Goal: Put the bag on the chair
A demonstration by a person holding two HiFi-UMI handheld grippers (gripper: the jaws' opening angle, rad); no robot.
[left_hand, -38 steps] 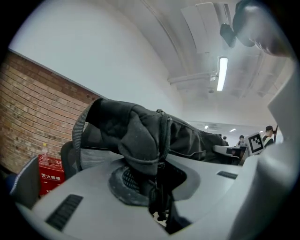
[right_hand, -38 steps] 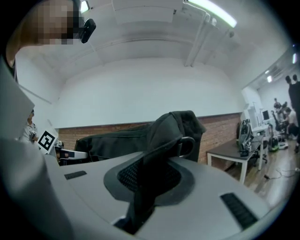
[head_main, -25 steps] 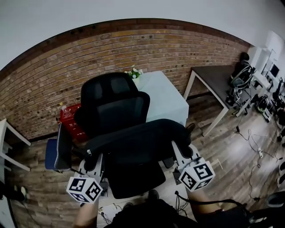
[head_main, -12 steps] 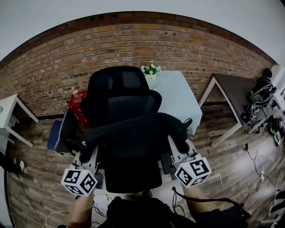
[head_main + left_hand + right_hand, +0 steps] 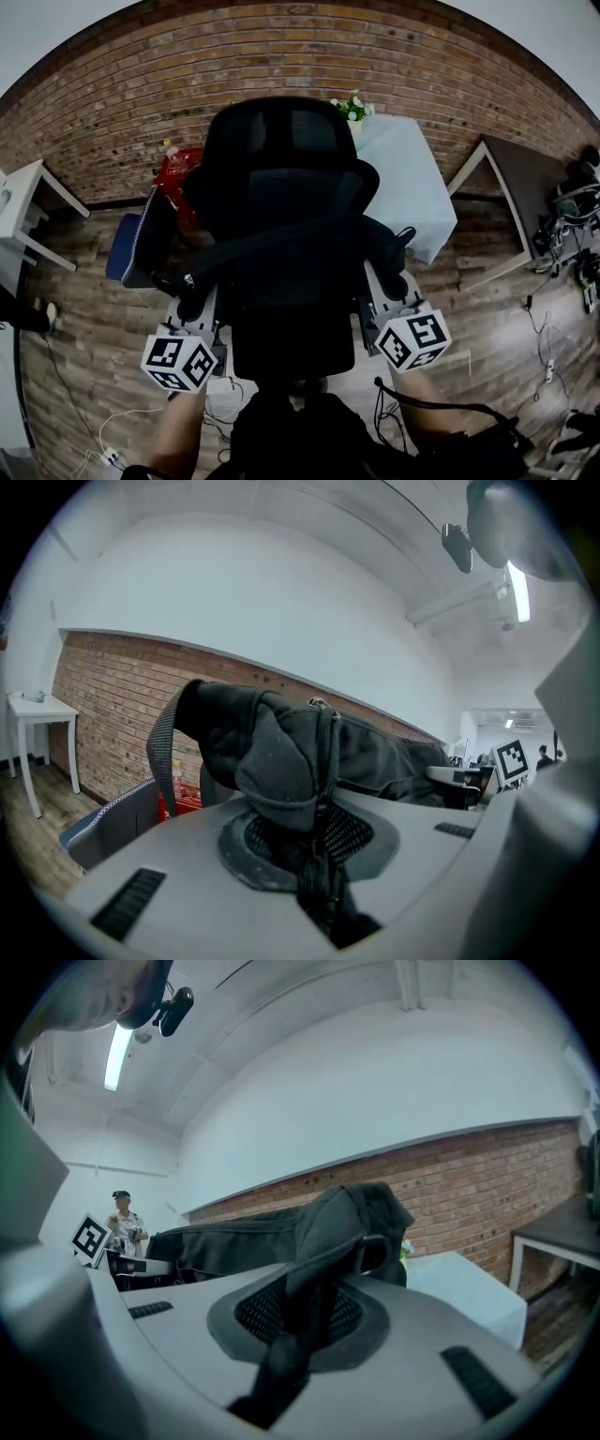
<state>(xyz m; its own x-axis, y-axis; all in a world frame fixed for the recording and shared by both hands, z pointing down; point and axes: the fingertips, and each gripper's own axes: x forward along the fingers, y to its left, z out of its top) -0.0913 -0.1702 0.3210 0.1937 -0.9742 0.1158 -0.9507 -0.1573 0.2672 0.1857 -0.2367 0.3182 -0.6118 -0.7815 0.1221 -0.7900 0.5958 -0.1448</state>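
Two grippers, one bag, one chair.

- Left gripper: jaws nearly together, pinching dark strap fabric at the bag's left end.
- Right gripper: jaws likewise nipped on a strap at the bag's right end.
- Bag: black, soft and long. It is slung between both grippers above the seat of the chair, in front of the backrest. Contact with the seat cannot be told.
- Step in hand, as judged: bag carried over the seat, not yet set down.
- Next move calls for lowering both ends evenly onto the seat, then parting the jaws.
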